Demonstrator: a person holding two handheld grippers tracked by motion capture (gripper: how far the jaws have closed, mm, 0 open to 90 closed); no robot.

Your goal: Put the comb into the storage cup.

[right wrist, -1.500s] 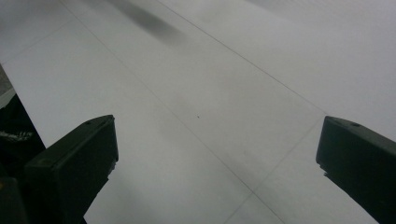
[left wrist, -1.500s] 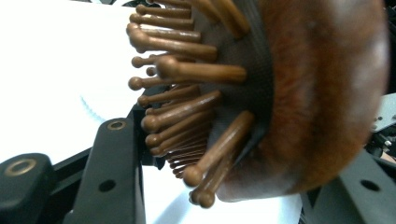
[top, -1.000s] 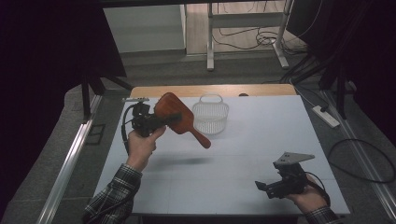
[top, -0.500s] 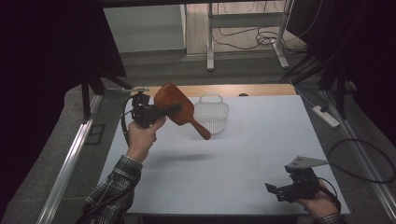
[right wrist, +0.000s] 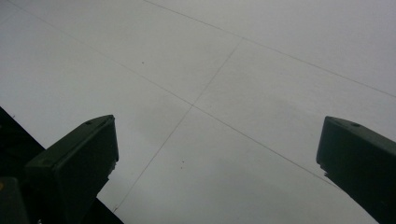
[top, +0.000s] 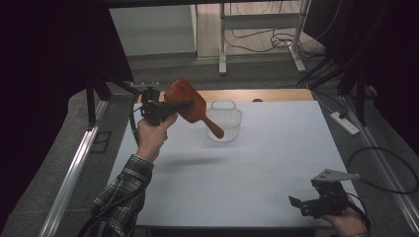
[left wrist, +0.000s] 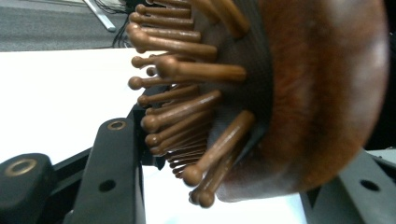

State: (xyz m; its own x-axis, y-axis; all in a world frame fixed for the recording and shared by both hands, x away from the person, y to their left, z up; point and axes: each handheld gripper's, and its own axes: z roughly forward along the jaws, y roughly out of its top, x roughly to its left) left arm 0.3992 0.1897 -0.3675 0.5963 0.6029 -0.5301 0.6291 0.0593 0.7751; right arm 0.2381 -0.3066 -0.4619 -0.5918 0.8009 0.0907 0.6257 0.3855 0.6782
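A brown wooden hairbrush hangs in the air over the far left of the white table, its handle slanting down toward a clear plastic basket. My left gripper is shut on the brush head. In the left gripper view the brush's wooden back and knobbed bristles sit between the black jaws of the left gripper. My right gripper rests low at the near right corner, open and holding nothing. In the right gripper view the right gripper has bare table between its jaws.
The basket stands near the table's far edge, just right of the brush. A wooden strip runs along the far edge. A power strip and cables lie on the floor to the right. A metal rail runs along the left.
My left hand has lifted the hairbrush higher and a little farther back, toward the basket. My right hand has slid to the right and nearer to the table's front edge.
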